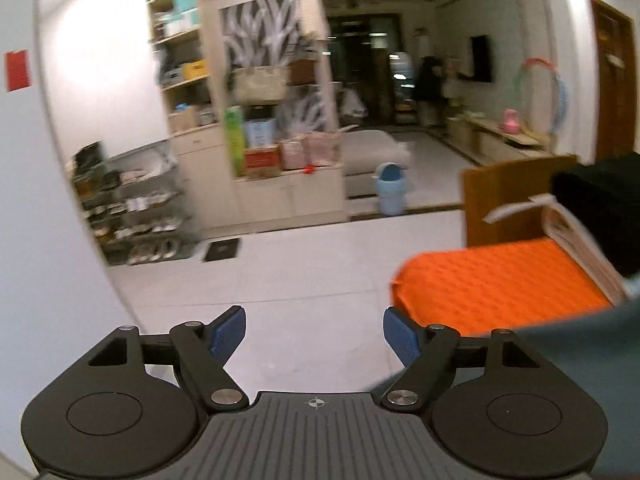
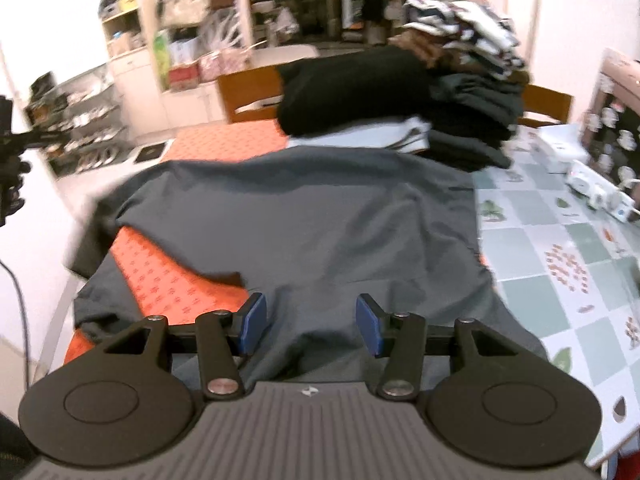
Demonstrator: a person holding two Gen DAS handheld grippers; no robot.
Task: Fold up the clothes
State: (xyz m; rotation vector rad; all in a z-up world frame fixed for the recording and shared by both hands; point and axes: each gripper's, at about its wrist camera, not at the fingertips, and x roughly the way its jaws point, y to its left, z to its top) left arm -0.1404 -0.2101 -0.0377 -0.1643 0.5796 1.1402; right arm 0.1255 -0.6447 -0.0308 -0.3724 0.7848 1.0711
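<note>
Cloth fills your right wrist view: a dark grey garment [image 2: 304, 220] lies spread across an orange mat [image 2: 168, 284] with a small repeating woven pattern, its fabric matte and softly creased, one edge drooping off the near left side. Your right gripper [image 2: 311, 325] hangs just above the garment's near part with its blue ribbed pads [image 2: 253, 322] held moderately apart, nothing between them, the cloth lying below them ungripped. Behind the garment sits a stack of folded clothes [image 2: 404, 100], a thick black piece over paler ones, with a patterned black-and-white heap on top at the right. To the right, the table [image 2: 560, 240] wears a glossy checked cloth in pale green and white squares printed with leaves and fruit. Only this view shows your left gripper as a dark shape at the far left edge.

Your left wrist view gives you what the other cannot: your left gripper [image 1: 314, 336] stands wide and empty, its pads [image 1: 230, 330] splayed over bare white floor tiles [image 1: 280, 272]. The mat's rounded orange corner [image 1: 496, 280] and a sliver of grey cloth [image 1: 592, 344] lie to the right of the jaws. Beyond are a wooden chair back [image 1: 504, 196], cream shelving [image 1: 248, 92], a wire shoe rack [image 1: 132, 204] and a pale blue bin [image 1: 392, 188], all softened by blur.
</note>
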